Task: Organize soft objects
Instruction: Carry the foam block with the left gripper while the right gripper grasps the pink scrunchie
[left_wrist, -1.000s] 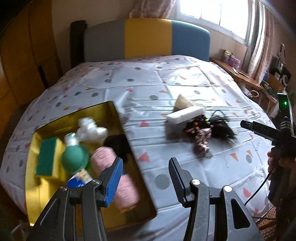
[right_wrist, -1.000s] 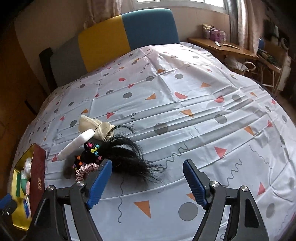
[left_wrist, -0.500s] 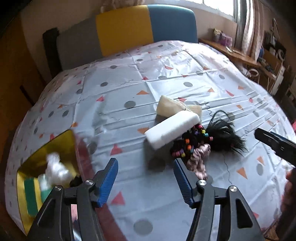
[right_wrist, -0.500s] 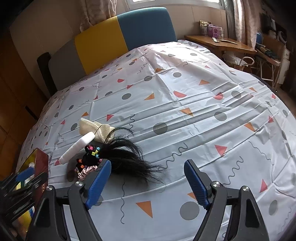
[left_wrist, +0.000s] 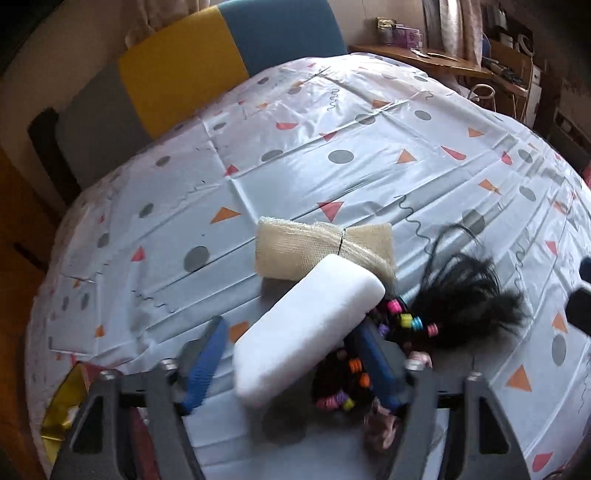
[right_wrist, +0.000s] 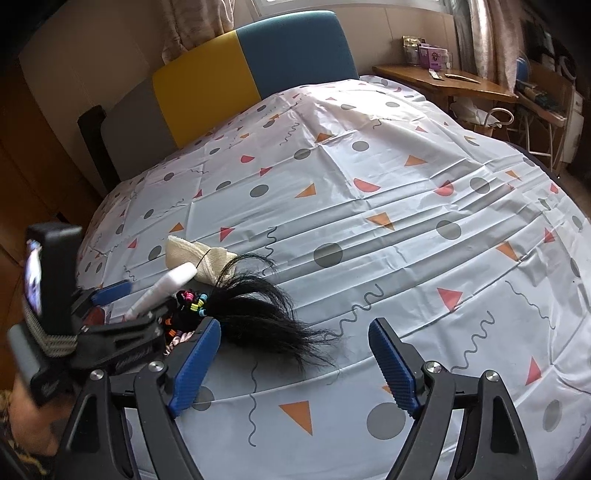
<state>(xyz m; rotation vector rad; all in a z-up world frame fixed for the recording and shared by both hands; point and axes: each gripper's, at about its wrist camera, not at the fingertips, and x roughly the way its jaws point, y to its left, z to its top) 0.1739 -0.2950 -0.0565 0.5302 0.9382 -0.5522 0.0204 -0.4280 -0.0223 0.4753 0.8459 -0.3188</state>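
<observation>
A white foam sponge (left_wrist: 306, 328) lies slanted on the patterned bed sheet (left_wrist: 332, 177). It leans on a beige mesh pad (left_wrist: 321, 247) and a heap of black hair ties with coloured beads (left_wrist: 406, 317). My left gripper (left_wrist: 290, 325) straddles the sponge's near end. Its jaws are closing, with a thin gap still showing at the left pad. A black hair tuft (right_wrist: 258, 314) and a pink scrunchie (left_wrist: 380, 424) lie beside the heap. My right gripper (right_wrist: 295, 328) hovers open over the sheet, just right of the tuft, with nothing between its fingers.
The gold corner of a box (left_wrist: 62, 402) shows at the lower left of the left wrist view. A grey, yellow and blue headboard (right_wrist: 251, 66) closes the far end of the bed. A wooden desk (right_wrist: 443, 81) with clutter stands at the right.
My left gripper has swung right, away from the gold box and down onto the pile, so the white sponge now lies between its fingers. The right gripper has stayed put.
</observation>
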